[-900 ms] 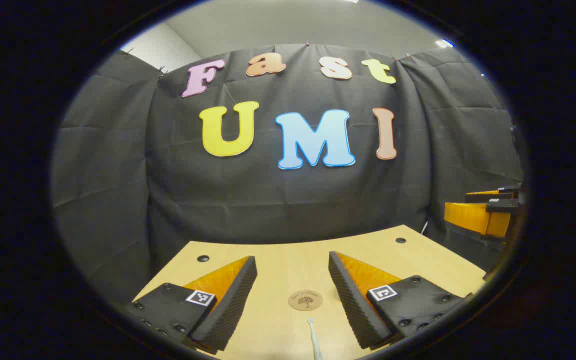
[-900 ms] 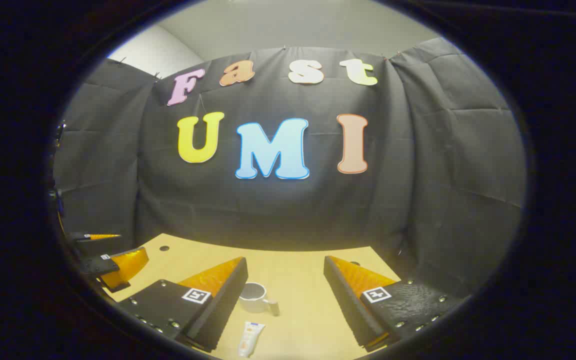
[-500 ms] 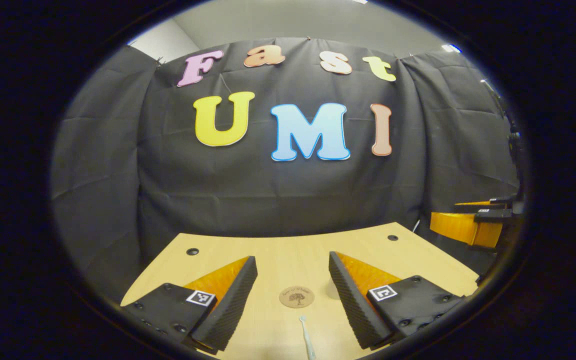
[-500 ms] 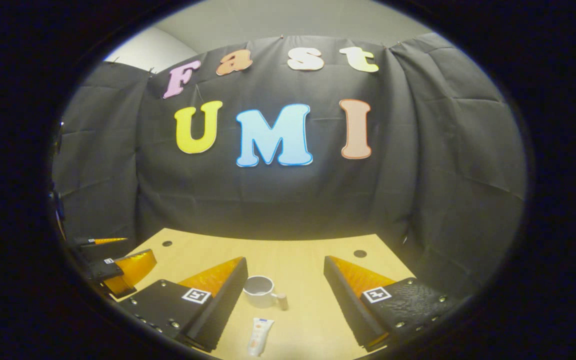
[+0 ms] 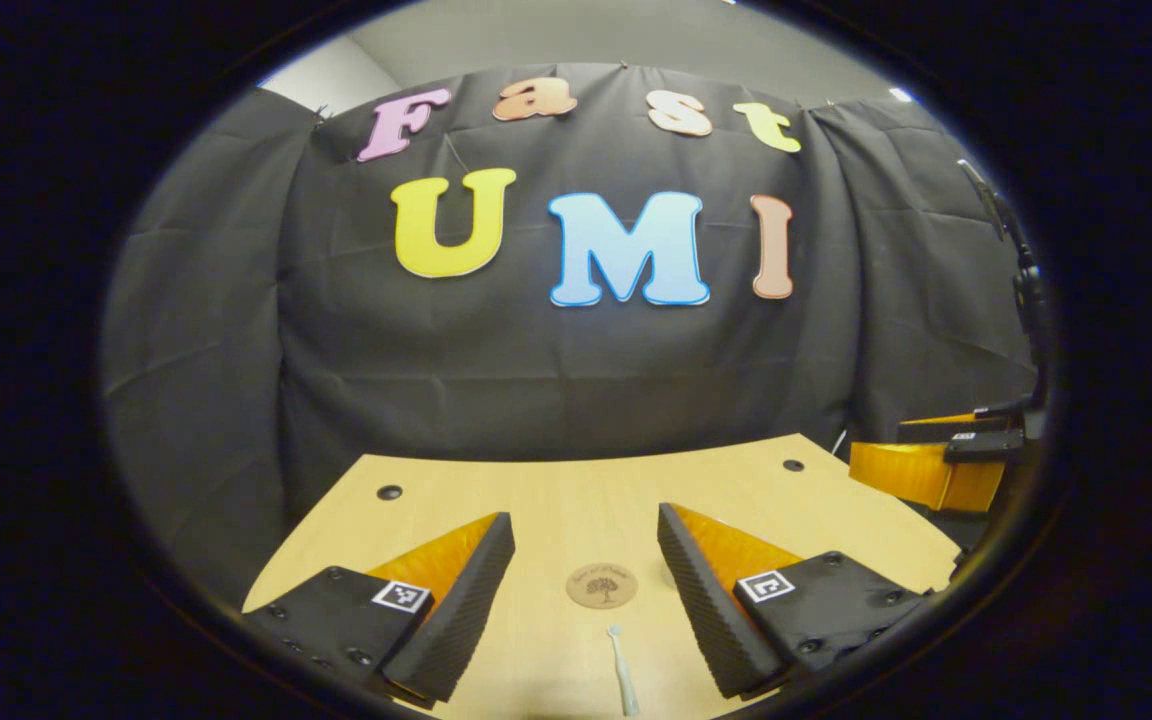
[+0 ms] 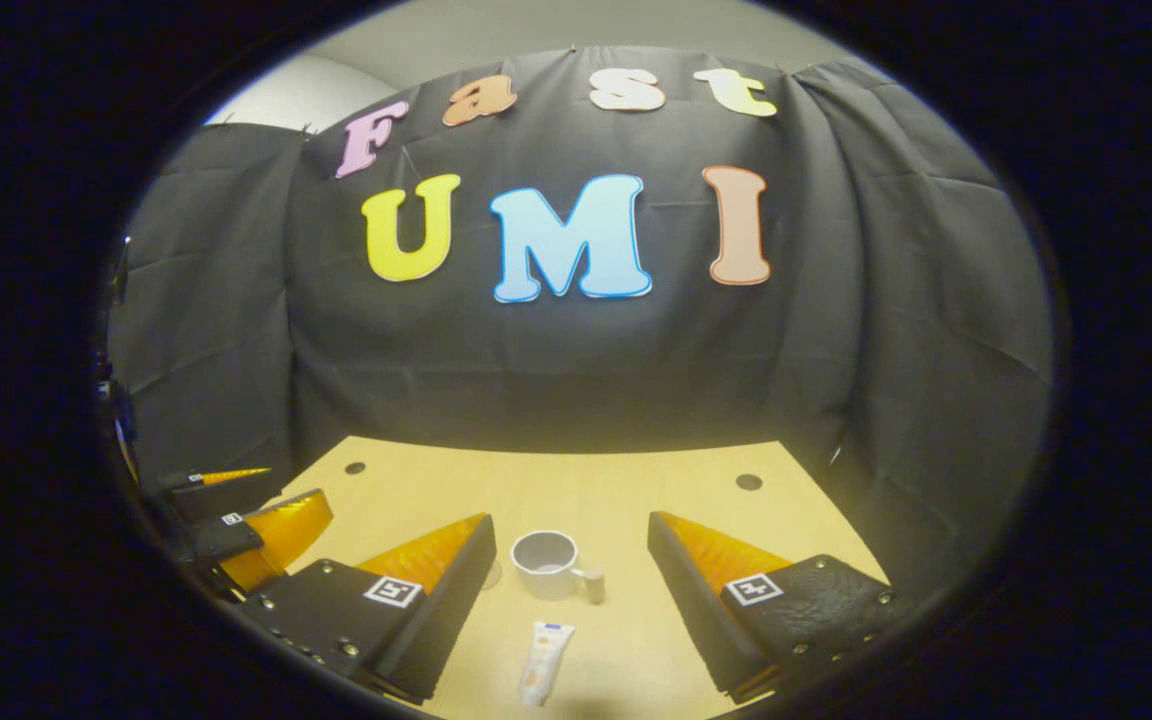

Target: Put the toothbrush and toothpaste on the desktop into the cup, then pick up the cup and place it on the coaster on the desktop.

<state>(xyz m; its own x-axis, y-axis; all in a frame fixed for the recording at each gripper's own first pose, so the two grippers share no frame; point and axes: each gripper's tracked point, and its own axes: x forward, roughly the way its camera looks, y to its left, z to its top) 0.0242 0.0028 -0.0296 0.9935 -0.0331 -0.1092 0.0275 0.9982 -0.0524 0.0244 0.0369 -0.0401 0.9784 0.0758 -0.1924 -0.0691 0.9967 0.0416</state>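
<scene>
Left gripper view: the left tool [image 5: 586,545] hangs above the pale wooden desk [image 5: 556,490] with its two fingers spread wide and nothing between them. In the gap, on the desk, lies the round brown coaster [image 5: 601,585], and just nearer the camera the toothbrush [image 5: 622,672] lies flat, its head pointing toward the coaster but not touching it. At the far right edge the right tool [image 5: 926,465] shows beyond the desk's corner. In the right gripper view, the left tool [image 6: 236,515] appears at the far left, over the desk's left edge [image 6: 336,500]. Farther right, the right tool [image 6: 571,545] is likewise wide open and holds nothing. Between its fingers the white cup [image 6: 548,564] stands upright on the desk, mouth up, its handle turned to the right. Just in front of the cup, apart from it, the toothpaste [image 6: 544,661] tube lies flat, its cap end toward the cup.
</scene>
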